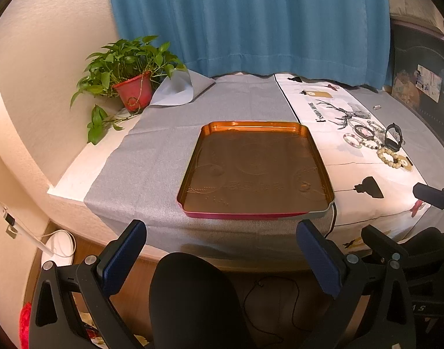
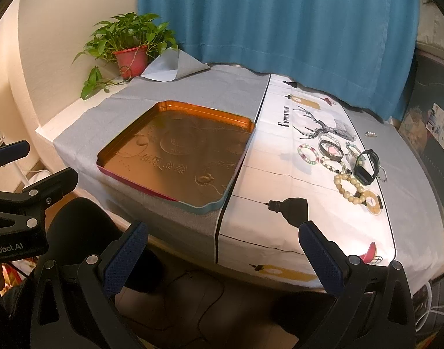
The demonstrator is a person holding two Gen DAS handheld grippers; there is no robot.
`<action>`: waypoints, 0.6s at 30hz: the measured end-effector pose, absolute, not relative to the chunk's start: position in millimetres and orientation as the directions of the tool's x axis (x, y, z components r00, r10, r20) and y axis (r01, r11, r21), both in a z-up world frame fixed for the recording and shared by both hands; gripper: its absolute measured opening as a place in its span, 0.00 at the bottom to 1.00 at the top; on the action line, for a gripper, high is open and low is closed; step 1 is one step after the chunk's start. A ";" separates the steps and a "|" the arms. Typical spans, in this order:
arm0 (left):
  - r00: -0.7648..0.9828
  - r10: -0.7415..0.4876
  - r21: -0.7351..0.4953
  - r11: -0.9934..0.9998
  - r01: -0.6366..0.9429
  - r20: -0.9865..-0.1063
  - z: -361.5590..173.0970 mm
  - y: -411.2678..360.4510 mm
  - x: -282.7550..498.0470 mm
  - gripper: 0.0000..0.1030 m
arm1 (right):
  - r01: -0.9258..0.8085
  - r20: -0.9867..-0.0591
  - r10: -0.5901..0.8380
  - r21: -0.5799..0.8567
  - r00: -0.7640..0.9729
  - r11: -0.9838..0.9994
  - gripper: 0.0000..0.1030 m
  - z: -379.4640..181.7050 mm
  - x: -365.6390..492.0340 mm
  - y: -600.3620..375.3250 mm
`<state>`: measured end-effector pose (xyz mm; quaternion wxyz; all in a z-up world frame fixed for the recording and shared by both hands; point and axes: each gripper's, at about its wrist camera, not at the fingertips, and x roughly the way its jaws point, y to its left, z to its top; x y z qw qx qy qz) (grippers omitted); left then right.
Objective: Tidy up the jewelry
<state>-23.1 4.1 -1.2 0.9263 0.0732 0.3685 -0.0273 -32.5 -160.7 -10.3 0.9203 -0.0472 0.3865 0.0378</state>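
An empty orange metal tray (image 1: 315, 145) (image 2: 175, 107) lies on the grey cloth. A cluster of jewelry lies on the white printed cloth to its right: a cream bead bracelet (image 1: 392, 157) (image 2: 348, 187), a black watch (image 1: 394, 137) (image 2: 366, 167), a pastel bead bracelet (image 2: 308, 154) and a dark bangle (image 2: 331, 149). My left gripper (image 1: 222, 254) is open and empty, in front of the table edge below the tray. My right gripper (image 2: 223, 256) is open and empty, in front of the table edge, well short of the jewelry.
A potted plant in a red pot (image 1: 133, 91) (image 2: 132, 59) stands at the back left. A blue curtain (image 1: 251, 20) hangs behind the table. A small silver item (image 2: 370, 134) lies on the grey cloth at the right. Cables lie on the floor (image 2: 204, 293).
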 end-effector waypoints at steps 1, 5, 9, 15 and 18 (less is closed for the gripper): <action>0.727 0.004 0.115 0.988 0.104 -0.687 -0.7 4.0 -22.5 1.00 | -0.105 -0.715 0.031 -0.059 0.698 0.993 1.00 -11.1 -32.5 -160.3; 0.727 0.004 0.117 0.988 0.105 -0.687 -2.5 4.5 -21.8 1.00 | -0.111 -0.718 0.037 -0.056 0.695 0.992 1.00 -12.0 -31.6 -160.4; 0.724 0.011 0.123 0.987 0.102 -0.690 -3.7 3.4 -22.9 1.00 | -0.106 -0.711 0.038 -0.052 0.702 0.993 1.00 -10.0 -32.4 -162.3; 0.723 0.015 0.128 0.987 0.101 -0.691 -3.8 5.6 -23.4 1.00 | -0.098 -0.718 0.041 -0.039 0.695 0.994 1.00 -9.7 -30.7 -164.2; 0.722 0.013 0.129 0.986 0.105 -0.691 -4.5 5.7 -24.2 1.00 | -0.099 -0.716 0.043 -0.037 0.697 0.994 1.00 -9.9 -30.8 -164.3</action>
